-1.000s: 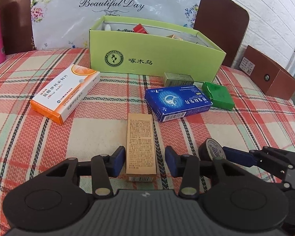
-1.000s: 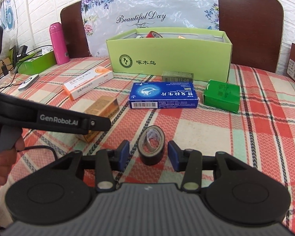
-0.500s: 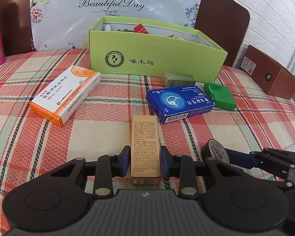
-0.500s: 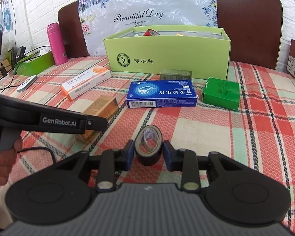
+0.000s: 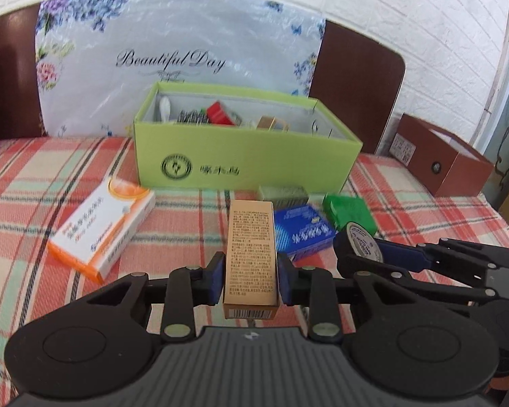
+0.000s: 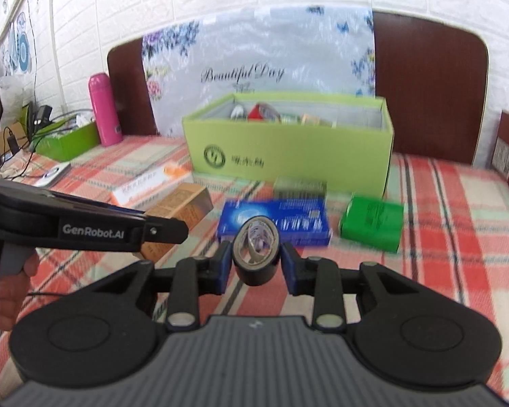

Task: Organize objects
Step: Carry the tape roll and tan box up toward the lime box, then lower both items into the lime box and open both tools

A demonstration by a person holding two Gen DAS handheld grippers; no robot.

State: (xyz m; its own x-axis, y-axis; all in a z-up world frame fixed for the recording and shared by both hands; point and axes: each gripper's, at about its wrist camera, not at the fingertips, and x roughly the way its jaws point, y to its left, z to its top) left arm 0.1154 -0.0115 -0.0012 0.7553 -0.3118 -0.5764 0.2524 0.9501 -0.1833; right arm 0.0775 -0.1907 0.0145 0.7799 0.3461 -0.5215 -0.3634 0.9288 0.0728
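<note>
My left gripper (image 5: 251,279) is shut on a tan carton (image 5: 251,254) and holds it above the checked cloth. My right gripper (image 6: 256,264) is shut on a black tape roll (image 6: 255,249), also lifted; that roll shows in the left wrist view (image 5: 358,242) too. The tan carton shows in the right wrist view (image 6: 181,212) behind the left gripper's arm. The open lime-green box (image 5: 244,159) (image 6: 291,156) stands ahead with several items inside. On the cloth lie an orange-white carton (image 5: 105,227), a blue carton (image 6: 275,222), a green box (image 6: 373,224) and a small olive box (image 6: 300,186).
A brown wooden box (image 5: 441,159) stands at the right. A pink bottle (image 6: 103,112), a green tray with cables (image 6: 64,139) and a white device (image 6: 56,173) are at the left. A floral board (image 5: 173,57) leans behind the lime-green box.
Both grippers closed on their objects, then lifted them off the cloth and raised toward the lime-green box.
</note>
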